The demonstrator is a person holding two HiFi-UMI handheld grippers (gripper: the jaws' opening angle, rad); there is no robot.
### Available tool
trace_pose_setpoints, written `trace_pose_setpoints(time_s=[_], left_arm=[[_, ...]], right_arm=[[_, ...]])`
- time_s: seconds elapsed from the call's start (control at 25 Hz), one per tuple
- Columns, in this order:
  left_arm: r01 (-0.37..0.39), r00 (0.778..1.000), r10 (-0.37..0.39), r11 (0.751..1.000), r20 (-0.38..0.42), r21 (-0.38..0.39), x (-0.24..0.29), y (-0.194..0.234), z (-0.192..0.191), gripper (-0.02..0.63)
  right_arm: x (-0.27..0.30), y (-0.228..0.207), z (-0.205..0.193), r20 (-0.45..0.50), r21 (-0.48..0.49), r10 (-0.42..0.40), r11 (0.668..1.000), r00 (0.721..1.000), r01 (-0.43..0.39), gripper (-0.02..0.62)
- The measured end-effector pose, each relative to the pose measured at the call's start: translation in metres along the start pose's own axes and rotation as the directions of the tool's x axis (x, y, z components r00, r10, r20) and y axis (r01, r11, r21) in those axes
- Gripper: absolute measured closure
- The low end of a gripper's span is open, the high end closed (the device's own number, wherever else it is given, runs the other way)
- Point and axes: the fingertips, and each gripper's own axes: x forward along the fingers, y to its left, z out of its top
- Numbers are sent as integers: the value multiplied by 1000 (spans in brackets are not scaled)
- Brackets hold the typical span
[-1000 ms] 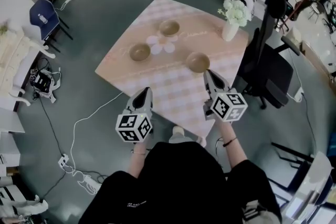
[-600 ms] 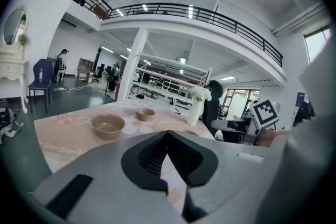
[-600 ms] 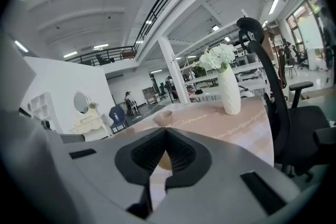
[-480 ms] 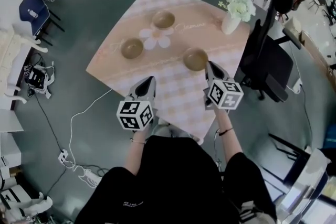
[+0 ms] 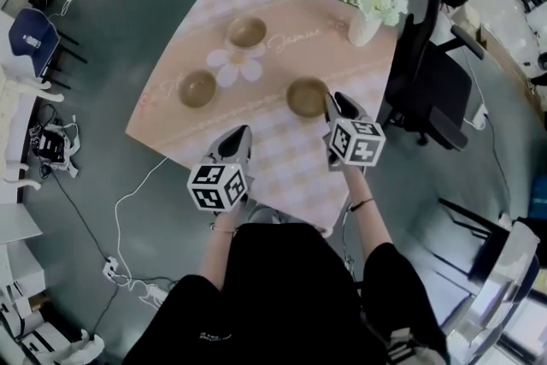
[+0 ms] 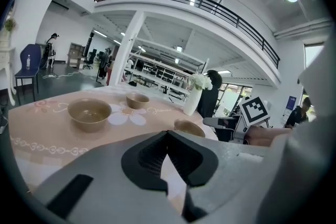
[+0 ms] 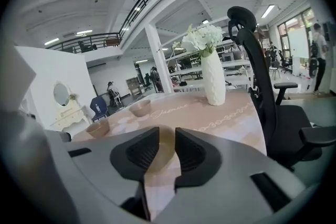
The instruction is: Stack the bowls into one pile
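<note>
Three empty bowls stand apart on the table (image 5: 282,162): far bowl (image 5: 246,32), left bowl (image 5: 197,88), and near-right bowl (image 5: 306,97), which shows untouched between the spread, just-opening jaws of the right hand-held gripper (image 5: 335,102); the left hand-held gripper (image 5: 242,133) is pressed together, empty.

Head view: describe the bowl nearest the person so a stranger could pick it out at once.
The pink checked cloth has a white vase at its far right corner. Of three tan bowls on it, this bowl is nearest the person, on the vase's side. Unlike the left bowl and the far bowl, it stands apart from the white daisy print.
</note>
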Motion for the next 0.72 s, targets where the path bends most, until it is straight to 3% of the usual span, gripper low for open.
trace_pose_setpoints(time_s=[0.36, 0.72], left_arm=[[33, 999, -33, 999, -27, -7, 15, 0, -8, 609], [27, 999, -28, 999, -38, -23, 17, 6, -12, 609]], right_arm=[[28, -14, -15, -63, 73, -64, 995, 996, 68, 453], [37, -17, -24, -108, 122, -97, 986, 989, 110, 463]])
